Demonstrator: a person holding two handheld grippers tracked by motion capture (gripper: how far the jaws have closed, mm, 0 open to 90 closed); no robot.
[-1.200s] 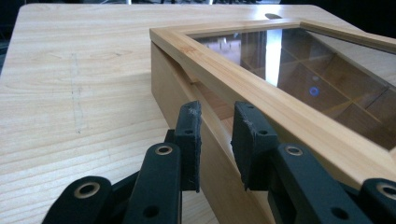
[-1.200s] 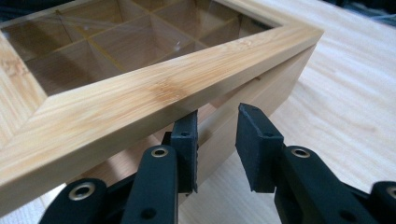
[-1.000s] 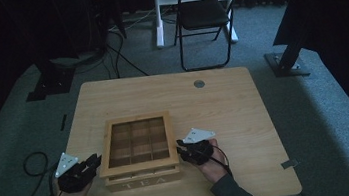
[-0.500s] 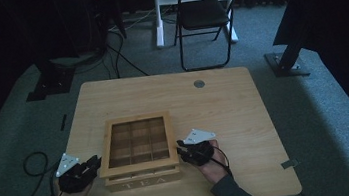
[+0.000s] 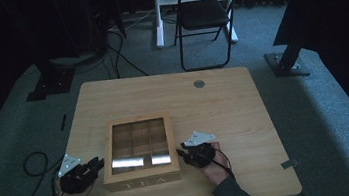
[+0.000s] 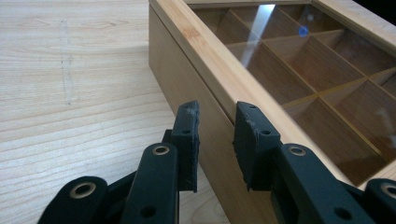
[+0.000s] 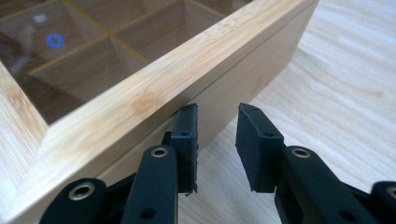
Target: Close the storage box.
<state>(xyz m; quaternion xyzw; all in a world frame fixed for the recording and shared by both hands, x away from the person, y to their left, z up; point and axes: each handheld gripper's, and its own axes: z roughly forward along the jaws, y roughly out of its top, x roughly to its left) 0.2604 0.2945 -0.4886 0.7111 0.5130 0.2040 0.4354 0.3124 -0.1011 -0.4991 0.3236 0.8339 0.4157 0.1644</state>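
Left gripper [image 5: 95, 165] sits at the left side of the tea box [image 5: 139, 152], its jaws slightly spread with a clear gap and nothing pinched; in the left gripper view [image 6: 215, 140] the box's side wall runs just ahead of the tips. Its jaws have just been opening, from nearly pressed together a second ago, with no object between them. Right gripper [image 5: 182, 153] mirrors this at the box's right side: jaws narrowly apart, empty, and just opened a little further; in the right gripper view [image 7: 217, 142] the lid's edge lies just above the left pad.

Compared with the earlier high views, the box and both hands occupy the same places. Judgement: the grippers are being readied to act on the lid or sides, not yet engaged.

The box rests near the front edge of the surface [image 5: 223, 102]. It is pale wood, lid closed, with a glass window showing empty compartments, and "TEA" lettered on the front.
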